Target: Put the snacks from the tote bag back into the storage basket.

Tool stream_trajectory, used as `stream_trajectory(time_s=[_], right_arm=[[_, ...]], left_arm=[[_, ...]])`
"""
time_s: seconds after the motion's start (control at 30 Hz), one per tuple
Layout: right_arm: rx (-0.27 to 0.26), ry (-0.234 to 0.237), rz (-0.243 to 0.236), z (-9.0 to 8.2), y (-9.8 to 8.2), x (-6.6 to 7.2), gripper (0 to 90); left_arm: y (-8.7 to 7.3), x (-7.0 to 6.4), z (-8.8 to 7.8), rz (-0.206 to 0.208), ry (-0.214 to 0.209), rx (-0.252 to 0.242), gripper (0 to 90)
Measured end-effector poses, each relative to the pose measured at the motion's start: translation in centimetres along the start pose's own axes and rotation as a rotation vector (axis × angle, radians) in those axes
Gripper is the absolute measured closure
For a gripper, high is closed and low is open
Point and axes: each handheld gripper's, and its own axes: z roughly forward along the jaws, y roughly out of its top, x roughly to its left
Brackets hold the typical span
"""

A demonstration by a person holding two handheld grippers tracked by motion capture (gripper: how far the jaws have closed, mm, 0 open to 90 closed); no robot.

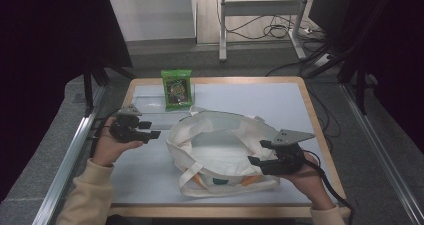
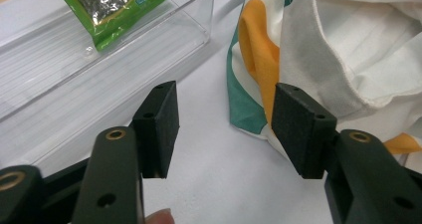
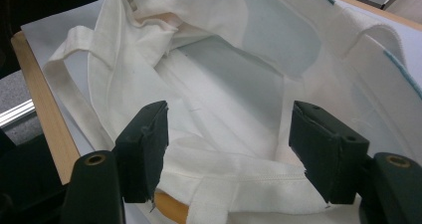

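Note:
A white cloth tote bag [image 1: 220, 145] with orange and green print lies mouth-up in the middle of the table. A green snack packet [image 1: 176, 89] stands in a clear plastic tray [image 1: 145, 105] at the back left. My left gripper [image 1: 152, 130] is open just left of the bag, its jaws facing the bag's printed side [image 2: 259, 69], with the packet [image 2: 114, 5] beyond. My right gripper [image 1: 256, 157] is open at the bag's near right rim, looking into the bag's hollow inside [image 3: 224, 89]. Nothing is held between either pair of jaws.
The table has a pale mat [image 1: 270, 97] and a wooden rim [image 1: 320, 130]. Metal rails [image 1: 75, 145] run along both sides. Beyond the far edge stand a desk frame [image 1: 260, 15] and loose cables [image 1: 280, 30] on the floor.

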Motion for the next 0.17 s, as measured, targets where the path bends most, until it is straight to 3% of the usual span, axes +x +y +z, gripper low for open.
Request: stream_trajectory(time_s=[0.17], right_arm=[[-0.008, -0.003, 0.005, -0.14, -0.03, -0.18, 31.8]], left_arm=[[-0.26, 0.2, 0.33, -0.016, -0.01, 0.005, 39.8]])
